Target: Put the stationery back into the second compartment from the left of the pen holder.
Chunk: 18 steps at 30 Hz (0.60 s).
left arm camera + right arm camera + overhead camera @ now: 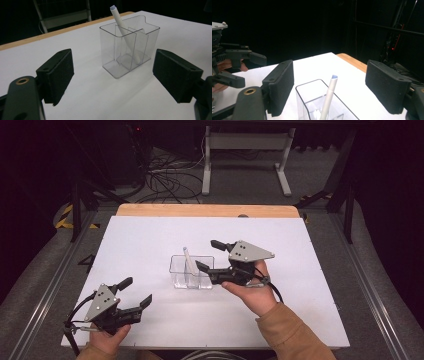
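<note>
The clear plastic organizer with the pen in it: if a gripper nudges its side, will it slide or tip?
The clear organizer looks thin-walled and nearly empty, so probably light; it would likely slide on the smooth white table. It is fairly tall and narrow, and the white pen leans above its rim, so a high push might tip it.

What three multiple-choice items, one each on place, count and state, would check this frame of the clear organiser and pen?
1. Where does the white pen stand?
A. flat on the table
B. inside the clear container
C. between the left gripper's jaws

2. How many pens are in the container?
A. one
B. two
C. three

3. How do the right gripper jaws stand?
A. shut on the pen
B. shut on the container's wall
C. open, gripping nothing

Answers: 1 B, as the pen leans in a compartment with its tip above the rim. 2 A, as a single pen shows in all three views. 3 C, as the right gripper view shows both pads spread wide with the pen between them, untouched.
</note>
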Tool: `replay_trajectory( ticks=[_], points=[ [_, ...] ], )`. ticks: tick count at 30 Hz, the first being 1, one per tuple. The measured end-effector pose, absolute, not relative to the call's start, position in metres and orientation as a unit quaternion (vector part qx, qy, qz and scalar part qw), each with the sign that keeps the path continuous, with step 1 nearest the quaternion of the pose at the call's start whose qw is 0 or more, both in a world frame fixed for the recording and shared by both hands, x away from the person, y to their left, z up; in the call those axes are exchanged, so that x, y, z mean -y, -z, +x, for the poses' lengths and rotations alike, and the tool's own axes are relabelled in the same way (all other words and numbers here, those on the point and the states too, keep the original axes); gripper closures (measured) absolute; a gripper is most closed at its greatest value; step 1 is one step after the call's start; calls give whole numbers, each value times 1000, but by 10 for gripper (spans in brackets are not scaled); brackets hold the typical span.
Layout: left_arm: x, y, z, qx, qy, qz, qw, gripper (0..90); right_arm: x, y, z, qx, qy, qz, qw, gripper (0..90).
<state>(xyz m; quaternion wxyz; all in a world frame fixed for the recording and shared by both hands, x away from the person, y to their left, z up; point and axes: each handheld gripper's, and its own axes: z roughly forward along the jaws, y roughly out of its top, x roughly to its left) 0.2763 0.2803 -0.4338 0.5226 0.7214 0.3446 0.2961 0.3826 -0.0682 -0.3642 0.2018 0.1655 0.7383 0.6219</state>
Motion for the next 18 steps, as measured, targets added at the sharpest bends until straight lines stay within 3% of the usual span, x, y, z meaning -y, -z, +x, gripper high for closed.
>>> replay_trajectory(
  ticks=[18],
  points=[
    [-279, 434, 276, -346, -299, 720, 523, 180, 124, 371, 371, -747, -593, 208, 218, 153]
  ],
)
